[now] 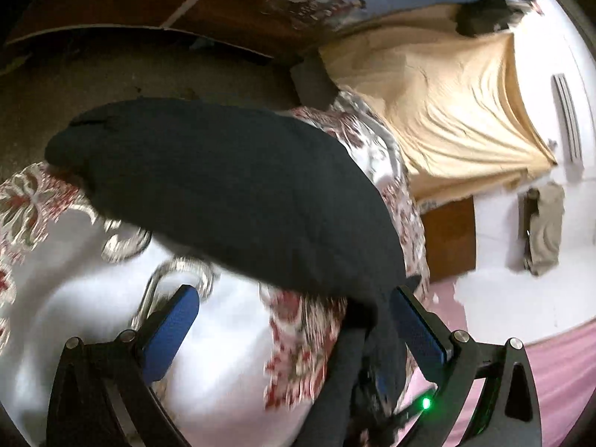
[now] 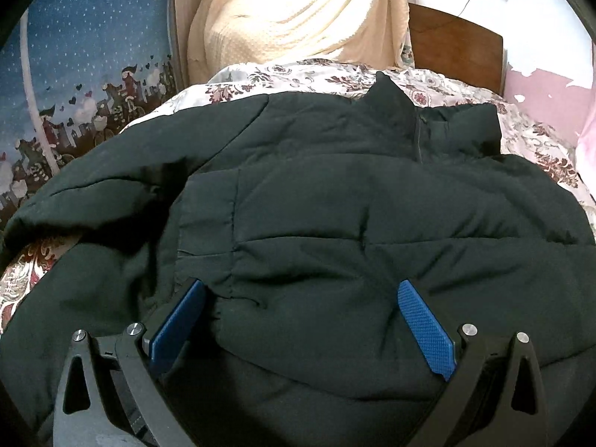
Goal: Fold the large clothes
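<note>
A large black quilted jacket (image 2: 335, 201) lies spread on a floral bedspread (image 2: 335, 74), collar at the far side. My right gripper (image 2: 301, 290) is open, its blue pads (image 2: 424, 327) resting over the jacket's lower body. In the left wrist view the jacket (image 1: 231, 193) shows as a dark padded sleeve or side lying across the bedspread (image 1: 93, 290). My left gripper (image 1: 294, 294) is open; a fold of black fabric hangs by its right pad (image 1: 417, 327), not clamped. That view is tilted and blurred.
A cream cloth (image 2: 298, 11) hangs behind the bed, next to a wooden headboard (image 2: 454, 44). A blue patterned curtain (image 2: 85, 56) is on the left. A pink and white wall (image 2: 551, 85) stands on the right. Dark floor (image 1: 149, 70) borders the bed.
</note>
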Demonstrator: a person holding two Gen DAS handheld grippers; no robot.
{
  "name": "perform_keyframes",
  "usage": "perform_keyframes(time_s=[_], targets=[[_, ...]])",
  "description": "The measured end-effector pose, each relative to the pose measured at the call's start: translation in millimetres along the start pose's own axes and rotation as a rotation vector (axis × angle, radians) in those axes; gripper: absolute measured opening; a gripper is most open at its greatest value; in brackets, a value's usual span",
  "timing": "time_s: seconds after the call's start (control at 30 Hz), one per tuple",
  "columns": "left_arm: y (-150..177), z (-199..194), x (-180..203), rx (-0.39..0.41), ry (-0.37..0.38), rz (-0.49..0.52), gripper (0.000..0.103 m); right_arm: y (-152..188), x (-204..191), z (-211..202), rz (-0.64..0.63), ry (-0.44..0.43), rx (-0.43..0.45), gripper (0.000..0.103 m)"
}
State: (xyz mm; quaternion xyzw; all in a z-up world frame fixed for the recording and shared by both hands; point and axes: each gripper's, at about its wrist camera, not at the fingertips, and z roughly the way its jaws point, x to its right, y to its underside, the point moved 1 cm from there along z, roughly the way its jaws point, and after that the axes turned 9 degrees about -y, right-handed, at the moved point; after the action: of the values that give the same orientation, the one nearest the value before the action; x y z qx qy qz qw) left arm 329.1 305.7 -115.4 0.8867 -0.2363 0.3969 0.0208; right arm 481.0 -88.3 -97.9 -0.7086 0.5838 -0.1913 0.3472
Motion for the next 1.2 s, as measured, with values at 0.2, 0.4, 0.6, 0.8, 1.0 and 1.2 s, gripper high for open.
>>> perform_keyframes(time_s=[0.2, 0.4, 0.6, 0.8, 1.0, 1.2], targets=[[-15, 17, 5, 0.094, -0.043, -0.049, 0.089, 2, 1, 3, 0.003, -0.002, 0.003, 0.102], [-28, 23, -4, 0.164, -0.104, -0.119, 0.027, 3, 1, 4, 0.002, -0.002, 0.008, 0.102], [-33, 6, 14, 0.249, -0.131, -0.037, 0.009, 2, 1, 4, 0.018, -0.022, 0.02, 0.102], [-24, -29, 72, 0.378, -0.153, 0.145, 0.007, 7, 17, -21, 0.099, -0.127, 0.127, 0.102], [4, -62, 162, 0.499, -0.134, 0.385, 0.006, -1, 54, -61, 0.215, -0.217, 0.231, 0.102], [68, -66, 266, 0.534, -0.073, 0.692, 0.006, -23, 104, -106, 0.259, -0.098, 0.252, 0.102]])
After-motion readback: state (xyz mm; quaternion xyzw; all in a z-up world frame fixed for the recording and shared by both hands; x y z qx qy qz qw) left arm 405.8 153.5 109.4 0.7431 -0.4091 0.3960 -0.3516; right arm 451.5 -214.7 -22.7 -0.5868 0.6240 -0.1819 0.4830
